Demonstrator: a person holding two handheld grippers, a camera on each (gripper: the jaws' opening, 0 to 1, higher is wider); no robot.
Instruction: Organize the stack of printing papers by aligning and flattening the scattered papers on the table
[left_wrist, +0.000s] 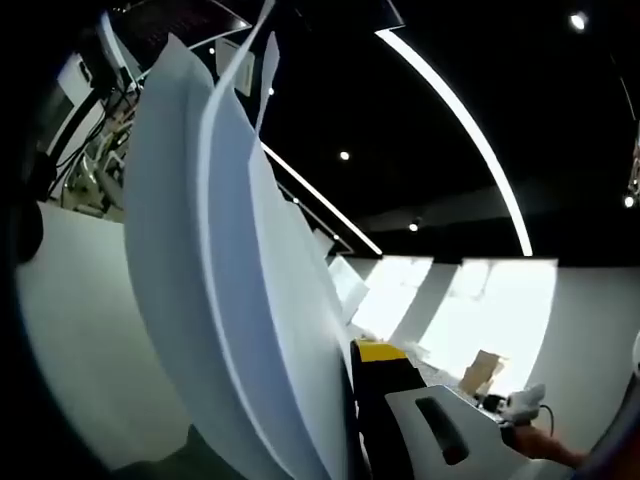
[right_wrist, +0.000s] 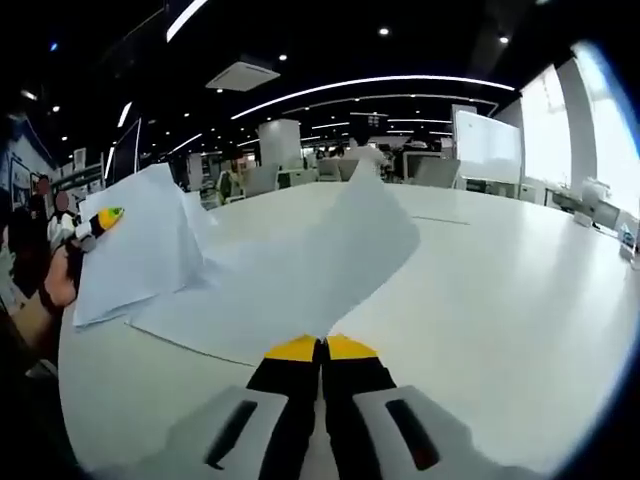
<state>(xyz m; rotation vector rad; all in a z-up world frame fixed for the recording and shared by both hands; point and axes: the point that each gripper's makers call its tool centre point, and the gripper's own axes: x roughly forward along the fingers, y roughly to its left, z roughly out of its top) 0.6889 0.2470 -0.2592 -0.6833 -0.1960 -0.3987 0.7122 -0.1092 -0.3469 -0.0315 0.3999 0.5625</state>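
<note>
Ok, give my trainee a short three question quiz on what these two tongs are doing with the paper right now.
1. True or false: the right tongs are shut on the sheets of paper.
2. What do the sheets rest on? A) white table B) a chair C) the floor
3. Fill in: the left tongs lift the sheets' far ____ off the table.

Key: 1 true. 2 A. 3 edge.

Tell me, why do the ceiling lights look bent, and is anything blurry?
Fisheye lenses curve the light strips in both views. In the left gripper view the paper is close and soft-edged, and the windows are blown out. In the right gripper view the paper is fairly sharp, and the table shows mild sheen.
</note>
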